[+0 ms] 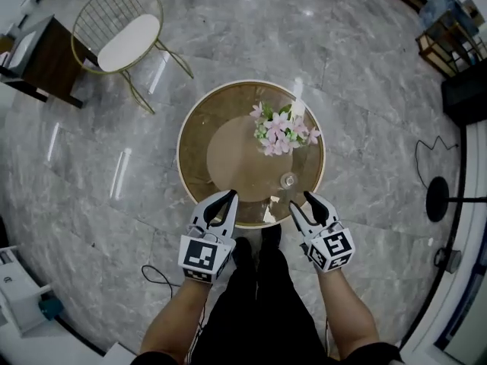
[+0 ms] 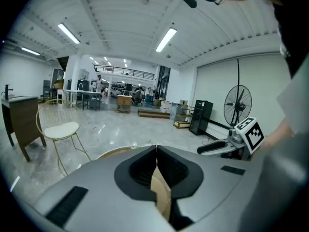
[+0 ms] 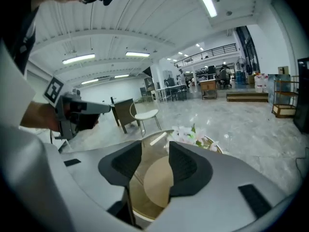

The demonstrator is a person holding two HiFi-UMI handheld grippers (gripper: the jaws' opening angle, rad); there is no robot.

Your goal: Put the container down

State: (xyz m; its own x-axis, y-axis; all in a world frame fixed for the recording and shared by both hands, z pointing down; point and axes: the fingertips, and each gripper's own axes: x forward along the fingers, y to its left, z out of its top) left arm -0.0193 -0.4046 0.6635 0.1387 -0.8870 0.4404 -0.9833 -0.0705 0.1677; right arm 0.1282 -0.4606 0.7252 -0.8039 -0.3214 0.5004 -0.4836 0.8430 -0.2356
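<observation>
The floor (image 1: 365, 74) is grey shiny stone with pale lines in it. A round bench (image 1: 221, 150) stands in the middle, with a gold rim and a see-through brown top. A bunch of pink and white flowers (image 1: 281, 131) sits on the right part of the bench. The container (image 1: 288, 179) is a small clear glass thing. It stands on the bench by itself, on the near side of the flowers and close to the near edge. Far off on the left there is a gold wire chair (image 1: 125, 40) with a white seat, and a dark desk (image 1: 42, 55) is next to it. A standing fan (image 2: 237, 100) is over on the right by the wall. The room is big and bright, with long lights on the white ceiling. The person stands at the near edge of the bench in black trousers. The left gripper (image 1: 230, 194) is over the near edge of the bench. Its two jaws are pressed together and nothing is between them. The right gripper (image 1: 300, 199) is beside it, also at the near edge. Its jaws are partly apart, and only the bench top shows in the gap. It holds nothing. The container is just past its tips and is not touching them.
</observation>
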